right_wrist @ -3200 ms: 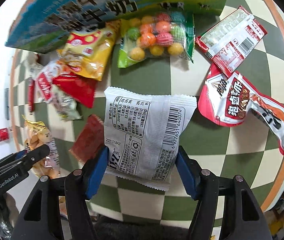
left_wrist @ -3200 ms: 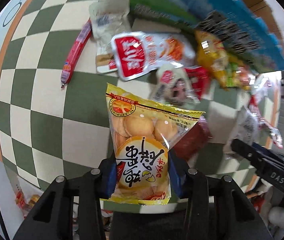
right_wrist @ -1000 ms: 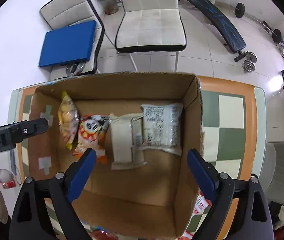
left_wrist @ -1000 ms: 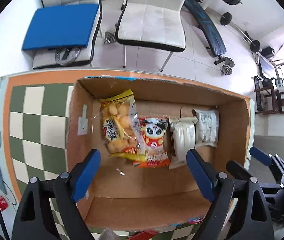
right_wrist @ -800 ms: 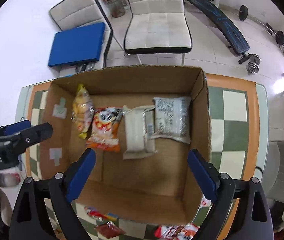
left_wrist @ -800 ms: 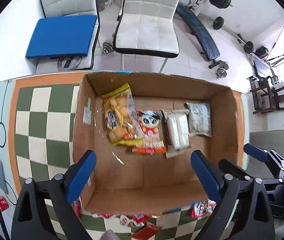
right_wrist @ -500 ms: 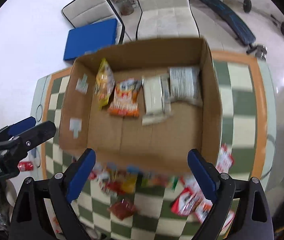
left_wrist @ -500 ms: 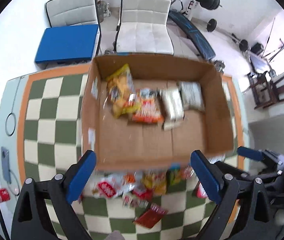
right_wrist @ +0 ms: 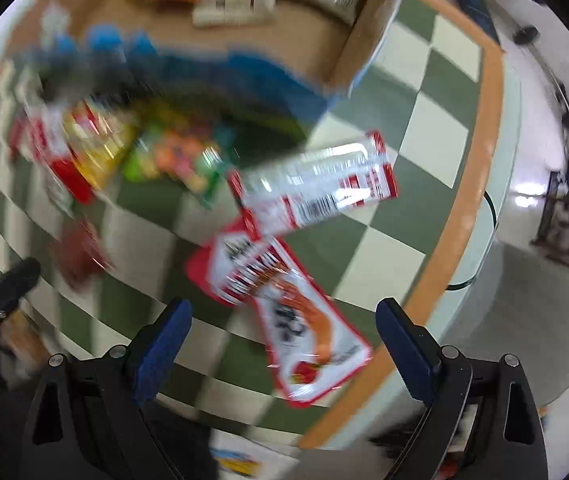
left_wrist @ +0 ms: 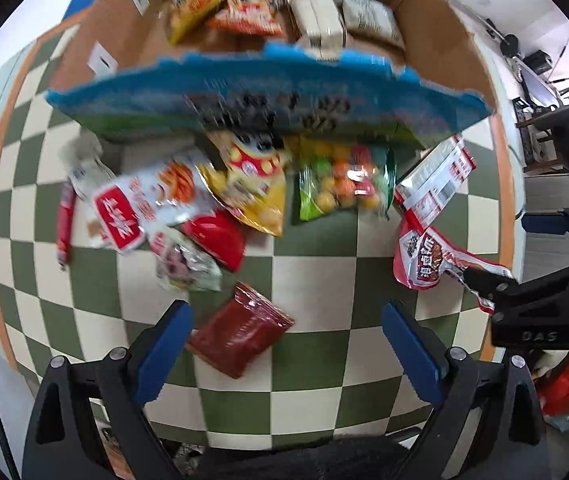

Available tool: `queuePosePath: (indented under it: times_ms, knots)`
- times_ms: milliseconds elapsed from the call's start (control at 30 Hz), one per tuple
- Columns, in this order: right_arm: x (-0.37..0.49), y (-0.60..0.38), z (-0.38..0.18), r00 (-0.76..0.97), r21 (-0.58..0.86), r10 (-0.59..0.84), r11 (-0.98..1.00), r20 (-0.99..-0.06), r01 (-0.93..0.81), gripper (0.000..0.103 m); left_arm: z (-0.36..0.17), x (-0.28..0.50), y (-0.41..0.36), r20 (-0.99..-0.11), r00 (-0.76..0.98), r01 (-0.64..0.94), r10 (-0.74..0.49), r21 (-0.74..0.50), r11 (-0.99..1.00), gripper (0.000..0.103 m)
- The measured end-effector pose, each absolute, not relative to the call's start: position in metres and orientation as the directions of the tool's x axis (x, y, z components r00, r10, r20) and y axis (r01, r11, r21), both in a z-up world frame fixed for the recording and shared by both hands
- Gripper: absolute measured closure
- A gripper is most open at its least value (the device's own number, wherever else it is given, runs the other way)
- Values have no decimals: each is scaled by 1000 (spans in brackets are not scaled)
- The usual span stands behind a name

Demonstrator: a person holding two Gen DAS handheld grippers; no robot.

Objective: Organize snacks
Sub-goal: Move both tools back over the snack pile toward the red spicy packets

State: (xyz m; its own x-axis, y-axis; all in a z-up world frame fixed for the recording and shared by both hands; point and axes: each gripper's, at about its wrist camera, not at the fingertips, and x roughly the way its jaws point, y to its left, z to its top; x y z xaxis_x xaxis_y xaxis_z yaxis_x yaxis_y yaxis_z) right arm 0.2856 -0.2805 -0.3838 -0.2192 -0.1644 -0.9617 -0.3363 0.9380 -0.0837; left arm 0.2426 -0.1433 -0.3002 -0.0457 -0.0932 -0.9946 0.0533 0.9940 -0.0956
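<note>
Left tool [left_wrist: 286, 336], spread and empty, has the dark red packet [left_wrist: 240, 330] just ahead at 11 o'clock, long axis running 7-to-1. Right tool [right_wrist: 282, 330], also spread, seems nearest the blurred shrimp packet [right_wrist: 284, 312].

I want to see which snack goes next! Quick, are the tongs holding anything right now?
Left tongs: open, holding nothing.
Right tongs: open, holding nothing.

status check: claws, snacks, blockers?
Left claw open, empty, over dark red packet. Right claw open, empty, above red-and-white pouch. Box holds four packs. No blockers seen.
</note>
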Motion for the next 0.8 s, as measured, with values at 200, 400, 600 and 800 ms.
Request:
queuePosePath:
  times_ms: [200, 400, 600, 800]
  knots:
    - [276, -286, -451, -355, -49, -246, 874, -902, -483, 8, -323, 236, -148, -996, -81, 65, -47, -52, 997, 6]
    - [272, -298, -480, -396, -12, -200, 903, -896, -429, 9, -334, 232, -128, -994, -108, 39, -26, -31, 999, 6]
    - [254, -315, -474, -400, 14, -57, 985, -915, -173, 44, -338, 230, -94, -992, -125, -19, -27, -25, 1000, 6]
    - [244, -320, -460, -375, 212, 232, 973, -897, 96, 27, -342, 242, -58, -986, -147, -110, -77, -61, 992, 6]
